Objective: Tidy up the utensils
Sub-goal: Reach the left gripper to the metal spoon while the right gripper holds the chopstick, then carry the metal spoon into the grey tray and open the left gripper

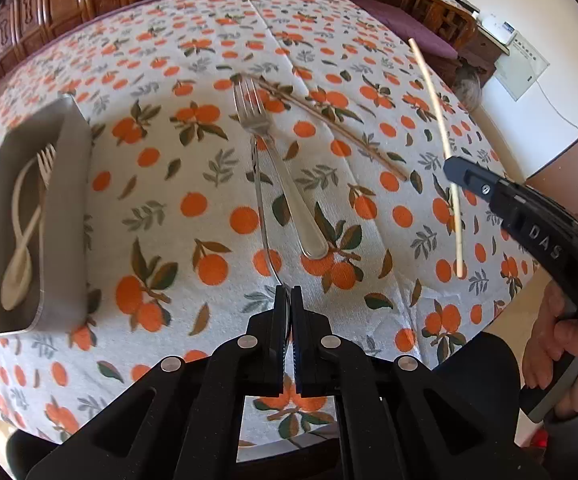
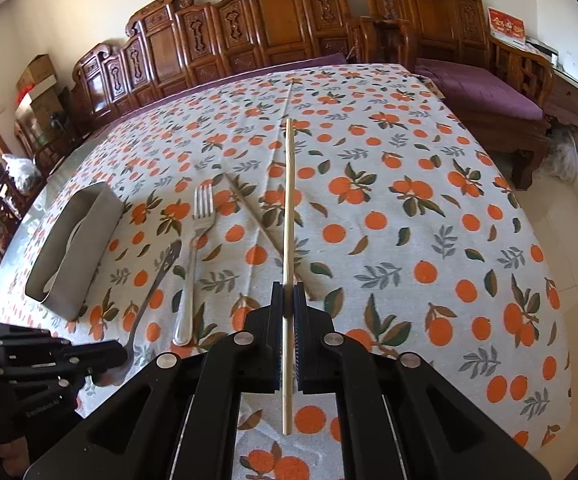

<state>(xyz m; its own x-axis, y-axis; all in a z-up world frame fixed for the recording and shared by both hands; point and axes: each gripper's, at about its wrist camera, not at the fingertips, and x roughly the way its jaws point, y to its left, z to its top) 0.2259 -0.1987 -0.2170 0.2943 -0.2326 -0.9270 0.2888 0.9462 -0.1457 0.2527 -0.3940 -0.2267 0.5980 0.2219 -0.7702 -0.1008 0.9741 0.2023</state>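
Note:
My left gripper is shut on a metal spoon, seen edge-on; in the right wrist view the spoon sticks out above the cloth from the left gripper. My right gripper is shut on a pale wooden chopstick, held above the table; it also shows in the left wrist view. A steel fork lies on the cloth. A grey metal tray at the left holds a white spoon and a fork.
A second chopstick lies on the orange-print tablecloth beyond the fork. Carved wooden chairs and a purple-cushioned bench stand past the table's far edge. The table's right edge drops to a tiled floor.

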